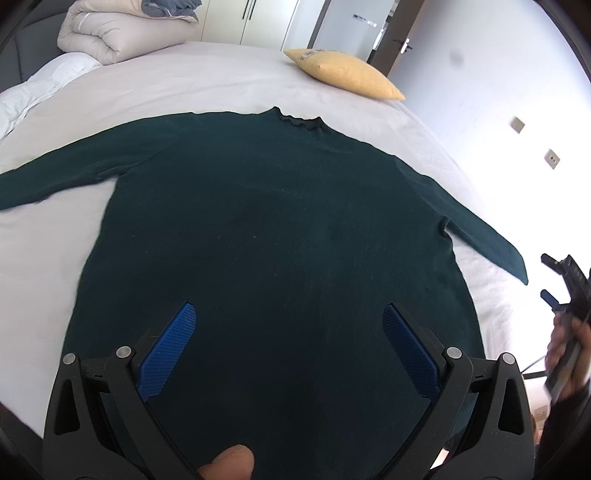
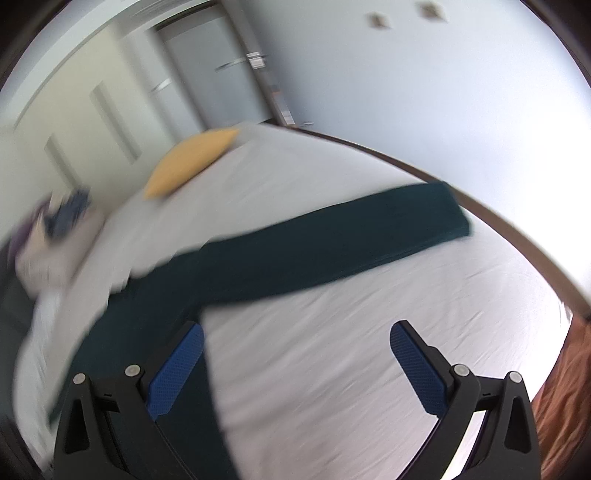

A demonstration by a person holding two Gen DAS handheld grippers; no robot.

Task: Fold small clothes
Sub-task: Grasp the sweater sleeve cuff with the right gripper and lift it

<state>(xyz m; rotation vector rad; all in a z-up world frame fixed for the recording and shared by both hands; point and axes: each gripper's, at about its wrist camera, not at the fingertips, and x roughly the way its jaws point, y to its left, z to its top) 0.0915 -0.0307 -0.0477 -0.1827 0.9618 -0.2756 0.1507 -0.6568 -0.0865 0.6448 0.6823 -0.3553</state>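
Note:
A dark green long-sleeved sweater (image 1: 266, 221) lies flat on the white bed sheet (image 1: 221, 81), collar at the far end, both sleeves spread out. My left gripper (image 1: 288, 317) is open and empty above the sweater's lower body. My right gripper (image 2: 295, 339) is open and empty over the sheet just right of the sweater's right side, below its right sleeve (image 2: 332, 243). The right gripper also shows at the right edge of the left wrist view (image 1: 565, 280). The right wrist view is blurred.
A yellow pillow (image 1: 343, 74) lies at the far right corner of the bed. A rolled beige duvet (image 1: 110, 29) sits at the far left. The bed's right edge (image 2: 517, 236) borders a white wall. Wardrobe doors (image 1: 255, 18) and a door stand beyond.

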